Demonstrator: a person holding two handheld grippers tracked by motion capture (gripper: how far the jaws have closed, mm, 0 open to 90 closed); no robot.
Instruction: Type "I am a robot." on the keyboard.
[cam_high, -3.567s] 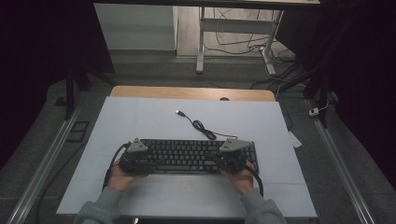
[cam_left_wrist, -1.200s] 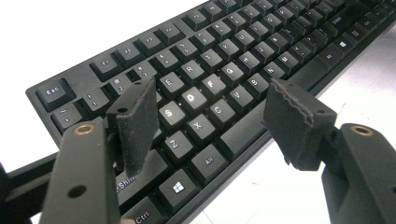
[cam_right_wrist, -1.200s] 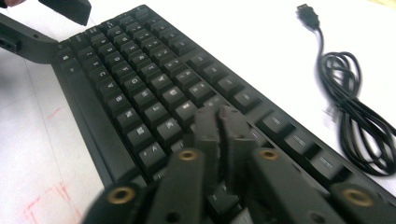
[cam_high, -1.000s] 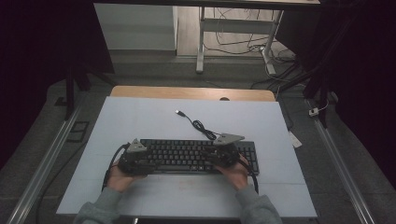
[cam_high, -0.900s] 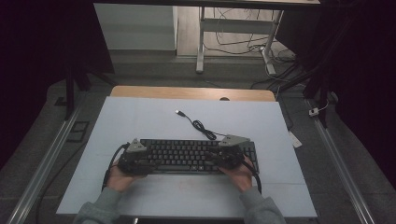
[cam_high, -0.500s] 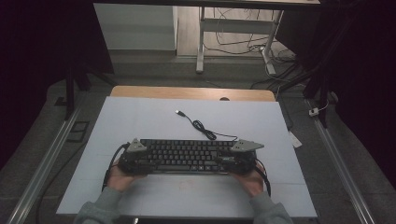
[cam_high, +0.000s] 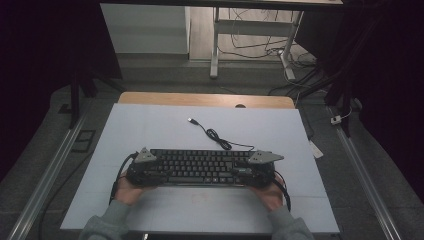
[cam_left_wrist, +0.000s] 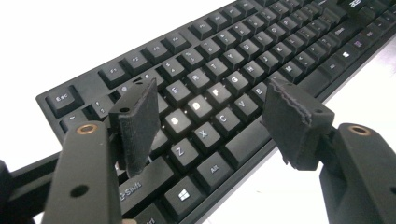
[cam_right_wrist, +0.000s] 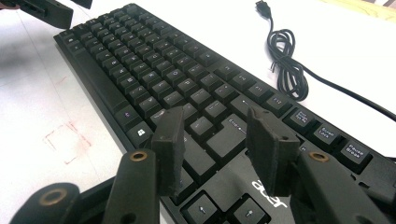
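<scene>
A black Acer keyboard (cam_high: 200, 167) lies flat on the white table cover (cam_high: 150, 125), near the front. Its black cable (cam_high: 220, 140) runs back in a small coil to a loose USB plug (cam_high: 191, 120). My left gripper (cam_high: 147, 170) hovers open over the keyboard's left end, jaws apart above the letter keys (cam_left_wrist: 210, 121). My right gripper (cam_high: 250, 172) hovers open over the right end, jaws spread above the Enter key area (cam_right_wrist: 215, 144). Neither holds anything. The coiled cable (cam_right_wrist: 287, 65) lies beyond the keyboard (cam_right_wrist: 140, 60).
A bare wooden strip (cam_high: 205, 99) edges the table's back. A faint red square mark (cam_right_wrist: 65, 140) sits on the cover in front of the keyboard. A small white tag (cam_high: 316, 149) lies off the right edge. Metal rails (cam_high: 45, 175) flank the table.
My right gripper has slid to the right along the keyboard, toward its right end. The left gripper and the keyboard have stayed put.
</scene>
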